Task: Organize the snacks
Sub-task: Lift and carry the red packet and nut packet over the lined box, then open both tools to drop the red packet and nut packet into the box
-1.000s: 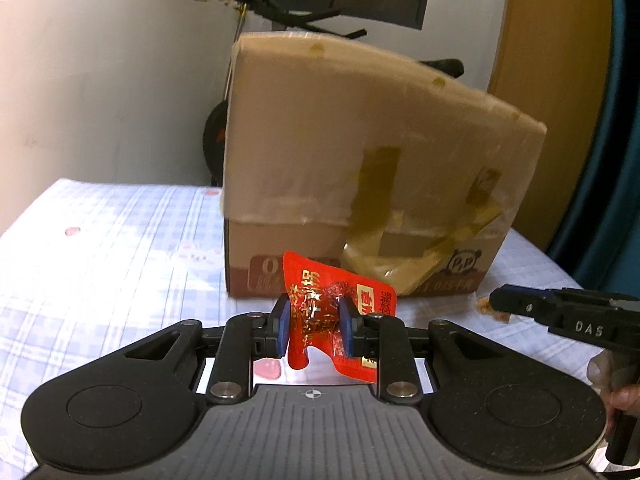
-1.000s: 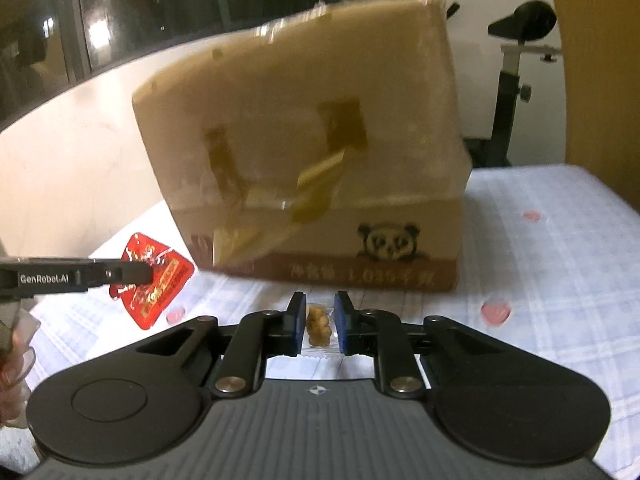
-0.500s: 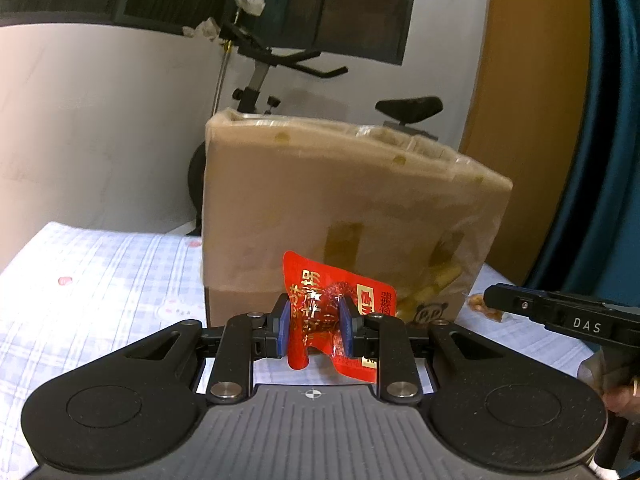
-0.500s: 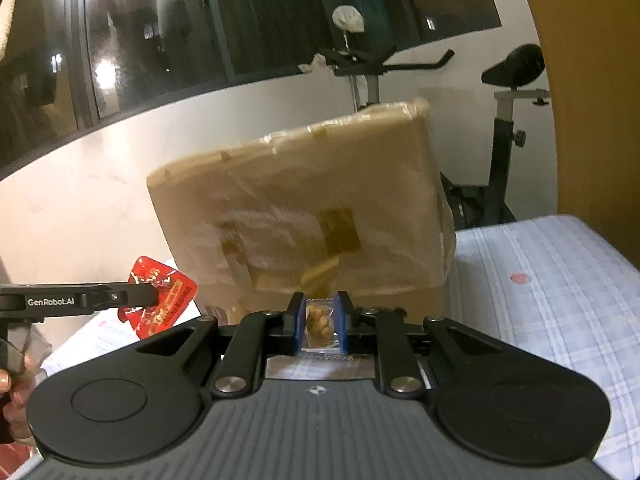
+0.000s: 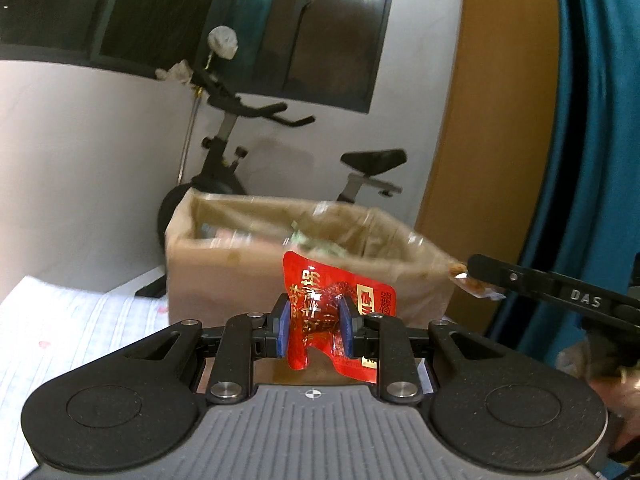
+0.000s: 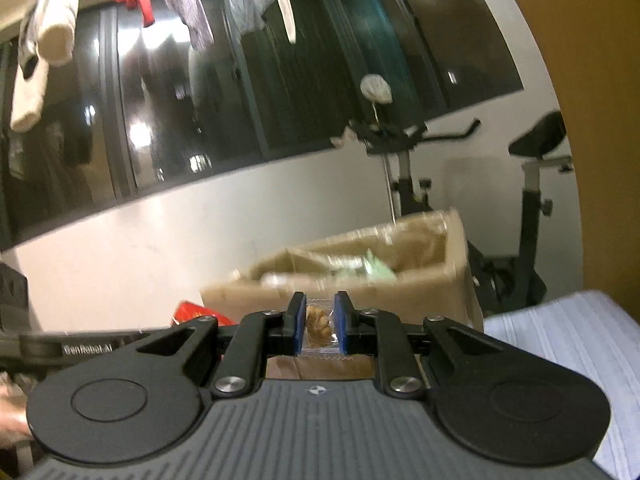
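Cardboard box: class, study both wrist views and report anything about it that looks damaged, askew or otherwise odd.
The cardboard box is open-topped, its rim wrapped in wrinkled clear tape that juts out raggedly at the right corner. Packets lie jumbled inside, too blurred to identify. Nothing has spilled: the left gripper pinches the red packet and the right gripper the clear packet.

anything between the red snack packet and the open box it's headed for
Nothing visible does. The red packet, clamped in the left gripper, hangs in front of the cardboard box, about level with its near rim. The top is open, with only snacks inside. The right gripper holds its clear packet off to the side.
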The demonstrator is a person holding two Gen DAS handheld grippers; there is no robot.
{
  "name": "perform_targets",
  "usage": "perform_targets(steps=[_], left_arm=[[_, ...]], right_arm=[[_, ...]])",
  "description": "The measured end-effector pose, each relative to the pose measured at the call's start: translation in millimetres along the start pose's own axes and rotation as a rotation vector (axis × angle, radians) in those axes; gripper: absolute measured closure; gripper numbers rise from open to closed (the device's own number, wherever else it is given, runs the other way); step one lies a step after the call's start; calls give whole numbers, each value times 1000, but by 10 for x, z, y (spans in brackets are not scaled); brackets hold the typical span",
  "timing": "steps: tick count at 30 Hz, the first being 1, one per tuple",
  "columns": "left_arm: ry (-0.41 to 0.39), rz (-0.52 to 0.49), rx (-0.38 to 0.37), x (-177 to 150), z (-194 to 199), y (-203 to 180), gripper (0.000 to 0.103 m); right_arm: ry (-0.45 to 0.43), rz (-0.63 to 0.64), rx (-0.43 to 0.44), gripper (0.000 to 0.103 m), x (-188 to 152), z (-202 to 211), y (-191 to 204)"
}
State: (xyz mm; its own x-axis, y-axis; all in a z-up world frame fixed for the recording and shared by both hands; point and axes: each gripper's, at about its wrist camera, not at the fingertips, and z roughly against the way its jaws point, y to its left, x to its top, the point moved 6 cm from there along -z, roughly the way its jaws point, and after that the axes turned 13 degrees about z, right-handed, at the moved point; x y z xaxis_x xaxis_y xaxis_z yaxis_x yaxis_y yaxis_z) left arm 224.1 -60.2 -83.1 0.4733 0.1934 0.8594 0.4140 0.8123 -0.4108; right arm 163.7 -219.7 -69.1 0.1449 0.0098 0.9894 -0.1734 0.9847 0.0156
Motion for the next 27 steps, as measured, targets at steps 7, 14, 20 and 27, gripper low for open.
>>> perform_targets(steps=[7, 14, 20, 27], left_arm=[[-49, -74, -29, 501, -324, -236, 76], [17, -130, 53, 708, -922, -241, 76], [114, -128, 115, 661, -1234, -134, 70], [133, -157, 152, 638, -1249, -27, 42]], right_arm=[[-45, 13, -18, 86, 396, -332, -207], [42, 9, -74, 86, 439, -914, -474], [151, 27, -123, 86, 313, -1185, -571], [239, 76, -157, 77, 205, -1294, -578]])
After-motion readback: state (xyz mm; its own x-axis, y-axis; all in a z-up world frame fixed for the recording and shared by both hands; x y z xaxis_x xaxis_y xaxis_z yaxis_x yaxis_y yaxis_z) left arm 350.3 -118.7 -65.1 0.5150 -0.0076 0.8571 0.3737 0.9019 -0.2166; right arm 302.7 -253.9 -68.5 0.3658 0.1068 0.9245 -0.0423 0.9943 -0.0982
